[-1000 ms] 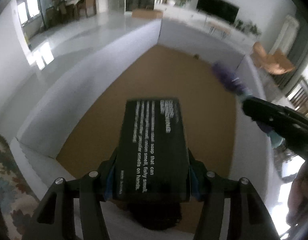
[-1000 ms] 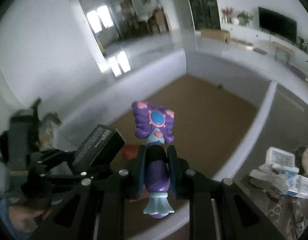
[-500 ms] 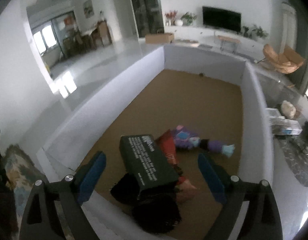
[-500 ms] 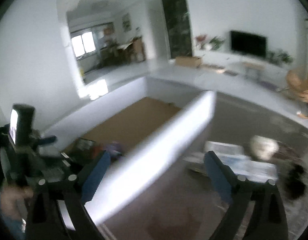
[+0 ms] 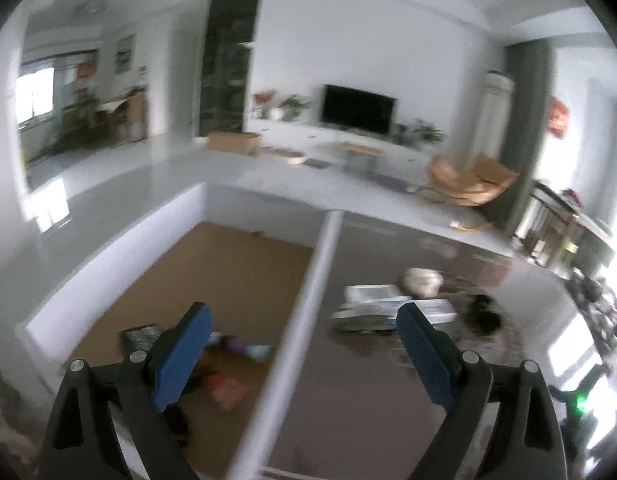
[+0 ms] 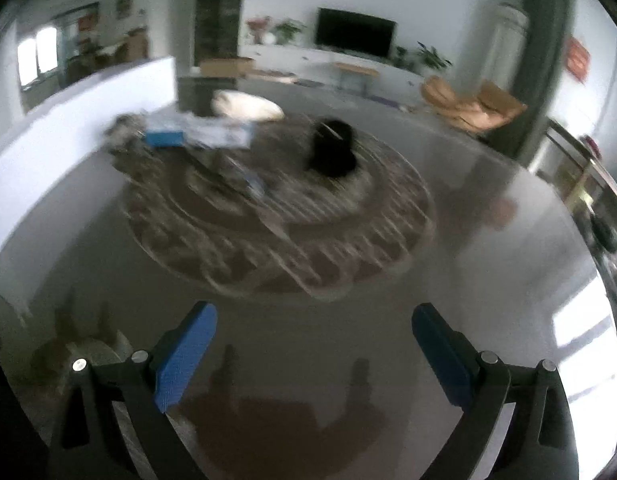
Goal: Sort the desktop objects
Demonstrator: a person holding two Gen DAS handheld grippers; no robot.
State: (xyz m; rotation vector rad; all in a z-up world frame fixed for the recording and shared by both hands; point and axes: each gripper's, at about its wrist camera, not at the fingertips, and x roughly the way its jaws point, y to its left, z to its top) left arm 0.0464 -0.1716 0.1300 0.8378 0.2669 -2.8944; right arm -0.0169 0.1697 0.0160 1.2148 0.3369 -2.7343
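Note:
My left gripper [image 5: 304, 340] is open and empty, raised above the right wall of a white-walled box [image 5: 304, 312] with a brown floor. In the box lie a black soap box [image 5: 138, 336], a purple doll [image 5: 240, 347] and a red item [image 5: 224, 388]. My right gripper [image 6: 314, 344] is open and empty above the dark glossy table [image 6: 488, 280]. On the round patterned mat [image 6: 276, 224] sit a black object [image 6: 332, 152], a white-and-blue packet [image 6: 196, 134] and a pale rounded object [image 6: 246, 106]; these also show in the left wrist view as a blurred pile [image 5: 392, 304].
The box wall [image 6: 68, 128] stands left of the mat in the right wrist view. Beyond the table are a living room floor, a TV [image 5: 358, 114] and a tan chair [image 5: 468, 180]. The right wrist view is motion-blurred.
Both grippers let go: the soap box and the doll now lie in the box. Both grippers opened, rose and swung right, the right one over the mat.

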